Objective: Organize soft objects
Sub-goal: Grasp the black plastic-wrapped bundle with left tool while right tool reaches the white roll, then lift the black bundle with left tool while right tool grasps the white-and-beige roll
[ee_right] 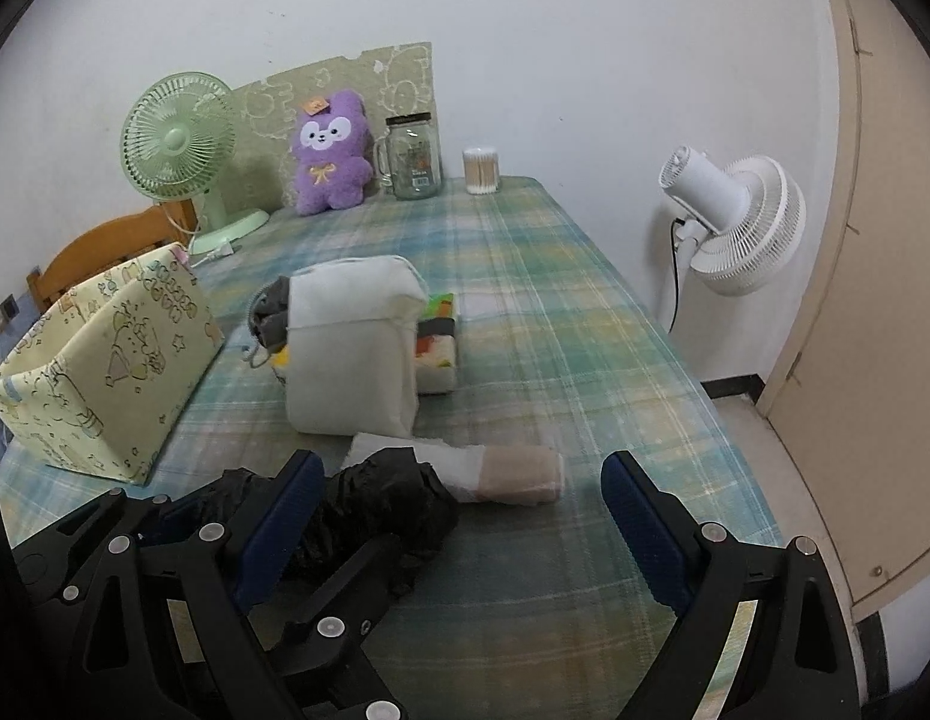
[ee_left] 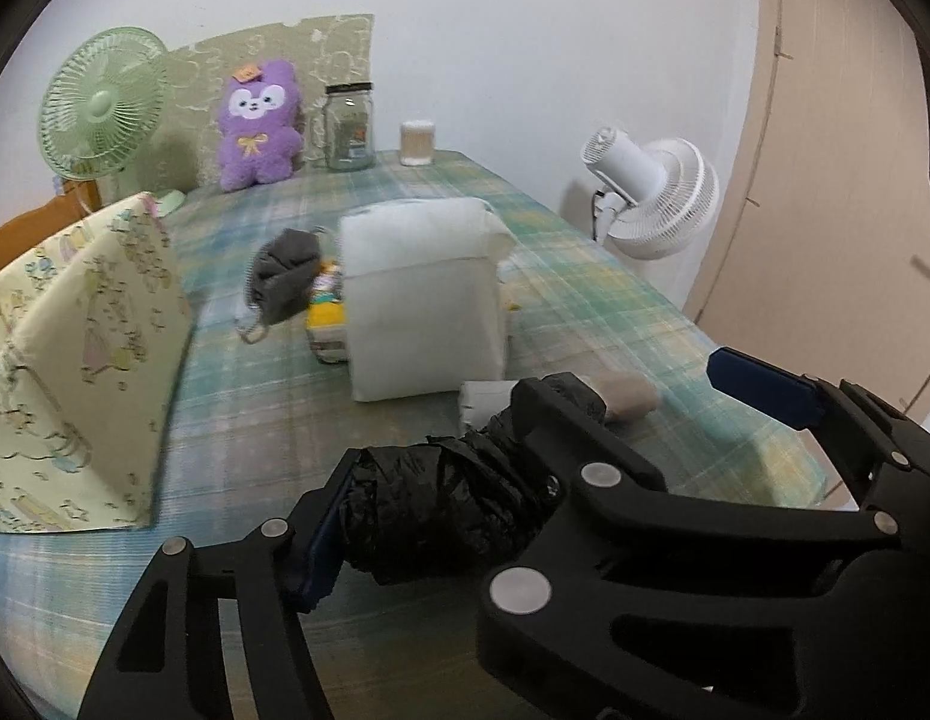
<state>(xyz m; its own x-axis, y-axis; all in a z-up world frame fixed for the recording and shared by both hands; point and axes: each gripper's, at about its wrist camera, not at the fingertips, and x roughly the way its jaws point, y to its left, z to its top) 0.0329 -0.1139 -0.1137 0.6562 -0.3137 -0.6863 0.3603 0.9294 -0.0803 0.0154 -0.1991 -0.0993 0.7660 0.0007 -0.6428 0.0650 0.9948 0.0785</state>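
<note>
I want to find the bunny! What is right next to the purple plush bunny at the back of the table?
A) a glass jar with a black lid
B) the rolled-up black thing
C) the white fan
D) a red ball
A: in the right wrist view the purple plush bunny sits against the wall with the glass jar and its black lid directly beside it, closer than anything else.

Nothing readable showed: the glass jar's [ee_right: 413,157] label and the purple plush's [ee_right: 332,153] orange tag were too blurred.
</note>
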